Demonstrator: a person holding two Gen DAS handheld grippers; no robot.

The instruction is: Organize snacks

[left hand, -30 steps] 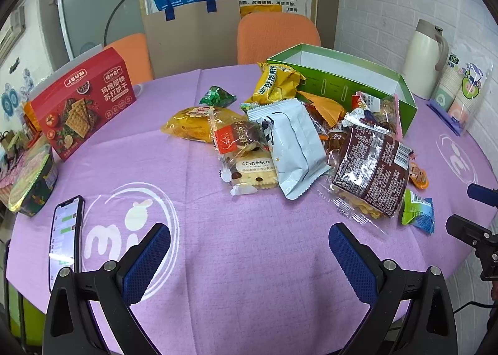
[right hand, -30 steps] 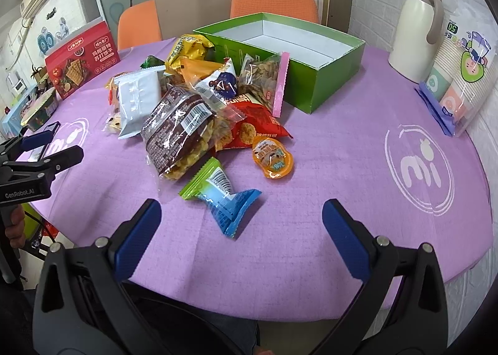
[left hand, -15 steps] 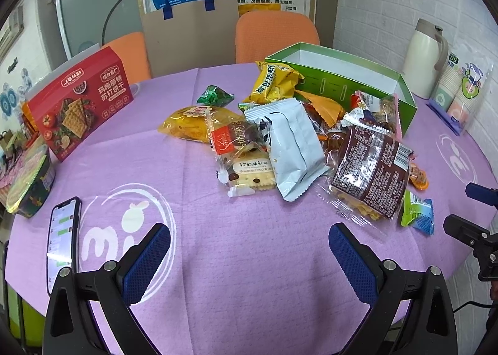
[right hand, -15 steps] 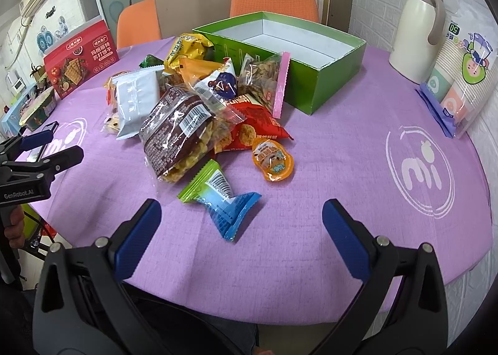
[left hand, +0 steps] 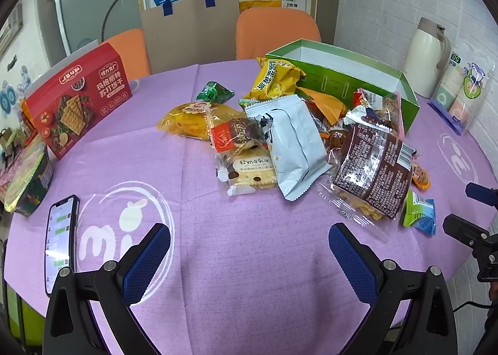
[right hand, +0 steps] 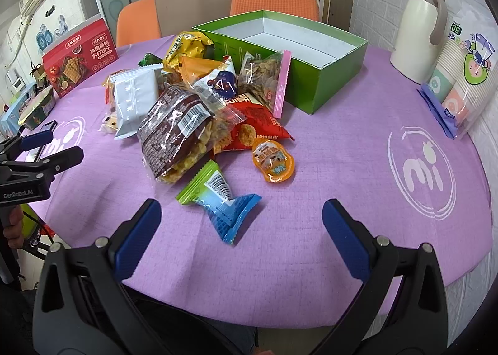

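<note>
A phone (left hand: 60,241) is lying at the left edge of the bench (left hand: 249,261), which is wearing a purple cloth. Behind it, a red cracker box (left hand: 79,99) is standing up. The left gripper (left hand: 249,249) is hanging over the near part of the bench with its jaws wide open, and it is holding nothing.

In the middle, the snacks are sitting in a messy pile. A yellow bag (left hand: 190,120) is lying on the left of the pile. Next to it a white bag (left hand: 292,143) is leaning over a cookie pack (left hand: 250,169). A brown bag (right hand: 179,134) is resting on a red chip bag (right hand: 255,126). A small orange pack (right hand: 274,160) is lying just beside the red bag. A green and blue pack (right hand: 219,199) is lying alone, nearest the right gripper (right hand: 241,230). Its jaws are wide open too, and they are gripping nothing.

Behind the pile a green box (right hand: 314,74) is standing open. No snacks are showing inside it. A clear bag with a pink edge (right hand: 267,82) is leaning on its front wall. Far right, a cream jug (right hand: 418,34) is standing next to a pack of paper cups (right hand: 460,74).
</note>
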